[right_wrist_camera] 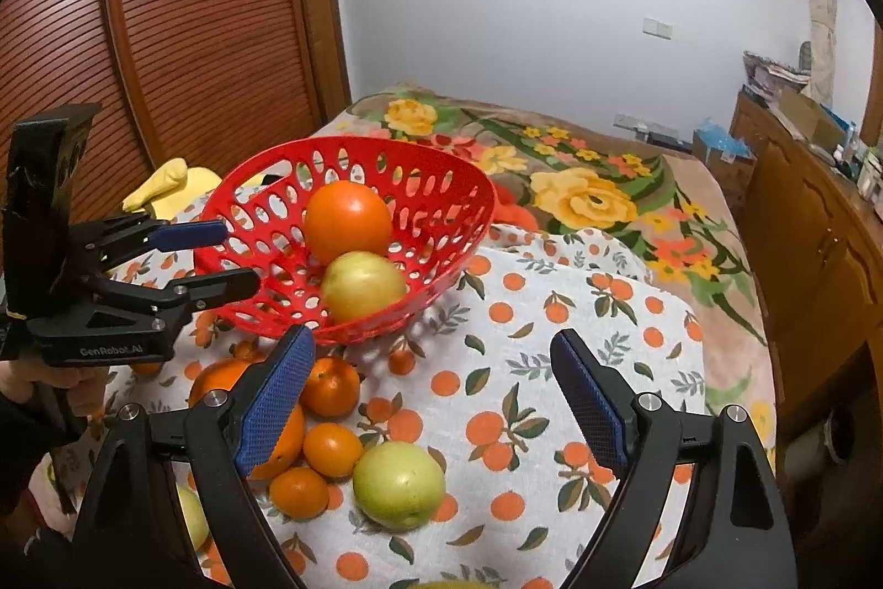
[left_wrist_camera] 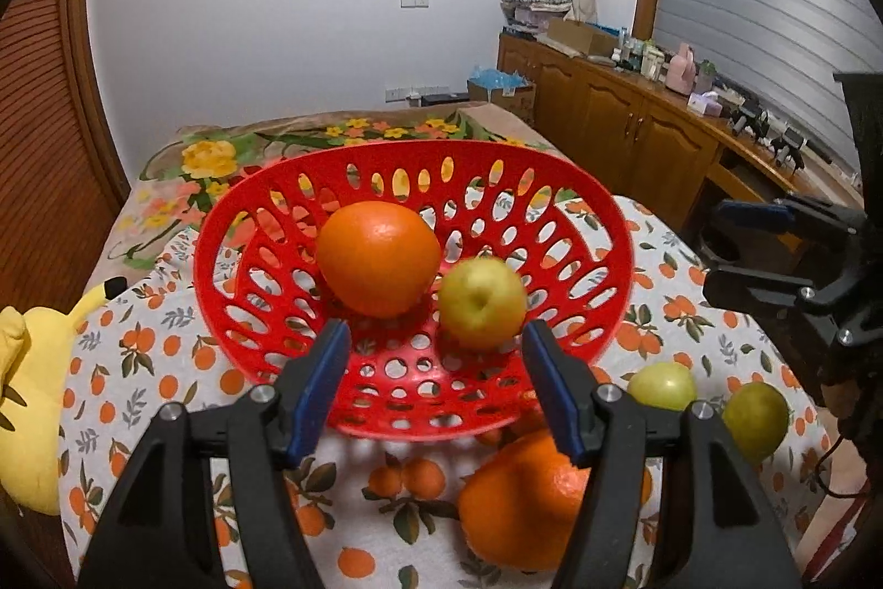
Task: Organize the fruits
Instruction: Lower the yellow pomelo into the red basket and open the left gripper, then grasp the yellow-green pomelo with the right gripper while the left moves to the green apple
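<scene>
A red perforated basket (left_wrist_camera: 607,280) (right_wrist_camera: 469,224) stands on an orange-print cloth and holds a large orange (left_wrist_camera: 378,258) (right_wrist_camera: 347,219) and a green apple (left_wrist_camera: 481,302) (right_wrist_camera: 361,285). My left gripper (left_wrist_camera: 436,340) (right_wrist_camera: 232,258) is open and empty at the basket's near rim. My right gripper (right_wrist_camera: 433,357) (left_wrist_camera: 712,247) is open and empty above the cloth. Loose on the cloth lie a large orange (left_wrist_camera: 519,500) (right_wrist_camera: 281,440), green apples (right_wrist_camera: 398,484) (left_wrist_camera: 662,385) (left_wrist_camera: 756,420) and small tangerines (right_wrist_camera: 331,385).
A yellow plush toy (left_wrist_camera: 27,401) lies at the cloth's left. A floral blanket (right_wrist_camera: 596,197) covers the bed beyond. A wooden cabinet (left_wrist_camera: 634,125) with clutter runs along the right. A slatted wooden door (right_wrist_camera: 193,9) is on the left.
</scene>
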A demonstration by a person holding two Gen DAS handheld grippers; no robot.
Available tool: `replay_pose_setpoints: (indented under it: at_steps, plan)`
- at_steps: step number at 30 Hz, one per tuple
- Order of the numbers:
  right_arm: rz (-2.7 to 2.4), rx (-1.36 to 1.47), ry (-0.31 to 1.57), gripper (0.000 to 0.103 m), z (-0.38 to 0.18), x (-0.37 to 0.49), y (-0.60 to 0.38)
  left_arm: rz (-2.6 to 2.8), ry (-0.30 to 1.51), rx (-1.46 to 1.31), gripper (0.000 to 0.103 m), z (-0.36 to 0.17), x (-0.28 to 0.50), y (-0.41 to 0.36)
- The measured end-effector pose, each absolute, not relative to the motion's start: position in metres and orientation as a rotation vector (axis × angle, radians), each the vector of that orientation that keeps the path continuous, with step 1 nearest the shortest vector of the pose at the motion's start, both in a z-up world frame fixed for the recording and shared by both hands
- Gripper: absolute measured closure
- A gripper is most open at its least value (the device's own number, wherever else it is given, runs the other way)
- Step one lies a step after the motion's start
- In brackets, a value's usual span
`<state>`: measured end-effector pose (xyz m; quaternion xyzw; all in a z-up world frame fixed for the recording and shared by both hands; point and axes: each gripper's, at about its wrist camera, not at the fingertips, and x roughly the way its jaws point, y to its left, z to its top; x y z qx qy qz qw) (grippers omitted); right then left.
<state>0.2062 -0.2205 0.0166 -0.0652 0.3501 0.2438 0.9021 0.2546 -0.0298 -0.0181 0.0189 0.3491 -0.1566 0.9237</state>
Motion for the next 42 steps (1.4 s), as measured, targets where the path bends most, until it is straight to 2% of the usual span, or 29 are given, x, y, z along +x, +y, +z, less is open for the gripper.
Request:
replay_pose_setpoints:
  at_steps: [21, 34, 42]
  plan:
    - [0.409, -0.042, 0.668, 0.012, -0.012, 0.118, -0.272, -0.318, 0.695, 0.008, 0.025, -0.019, 0.141, -0.034]
    - [0.390, -0.015, 0.706, 0.012, -0.047, 0.096, -0.286, -0.343, 0.744, -0.004, 0.025, -0.046, 0.107, -0.050]
    - [0.395, 0.012, 0.759, 0.020, -0.066, 0.099, -0.287, -0.352, 0.783, -0.015, 0.025, -0.064, 0.102, -0.049]
